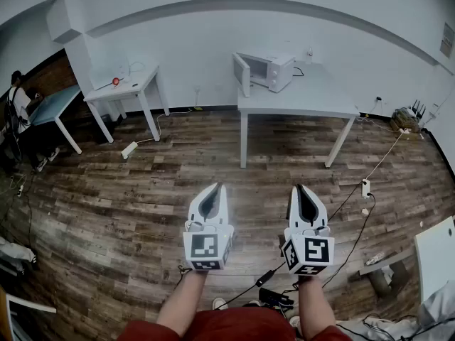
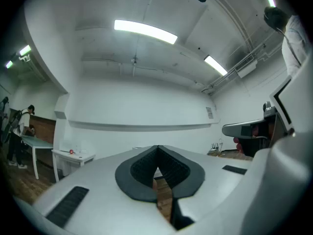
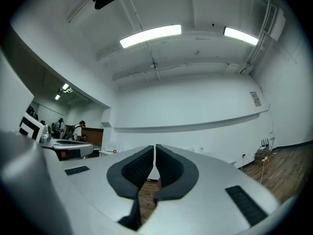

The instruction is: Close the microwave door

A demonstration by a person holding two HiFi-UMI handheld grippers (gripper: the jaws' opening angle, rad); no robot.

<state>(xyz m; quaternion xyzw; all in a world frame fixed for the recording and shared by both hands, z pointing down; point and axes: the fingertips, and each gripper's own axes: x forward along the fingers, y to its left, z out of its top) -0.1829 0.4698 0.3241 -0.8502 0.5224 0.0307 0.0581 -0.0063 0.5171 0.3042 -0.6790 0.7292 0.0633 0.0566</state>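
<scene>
Bare forearms (image 1: 181, 304) reach out from the bottom of the head view. Each carries a claw held about level, the two side by side above the floor (image 1: 128, 212). On the left claw (image 1: 214, 187) the jaws meet at the tips with nothing between them. The right claw (image 1: 299, 188) is likewise closed and empty, with only a thin slit showing between its pads. I judge that suits the job: nothing has to be picked up, and a closed claw makes a firm blunt end for pushing.

The microwave (image 1: 271, 71) is well apart from both claws, at the back left of a white counter (image 1: 306, 99) near the far wall. Its door (image 1: 242, 74) is swung out to the left, wide open, so the walk over to it has not yet been made.

Dark wood planks cover the floor and the walls are plain white. Cables (image 1: 355, 219) trail across the boards on the right. A power strip (image 1: 129, 150) lies near a smaller counter (image 1: 131, 89) that bears a small red thing (image 1: 116, 82). At the far left a person (image 1: 18, 101) stands by a blue table (image 1: 51, 106).
</scene>
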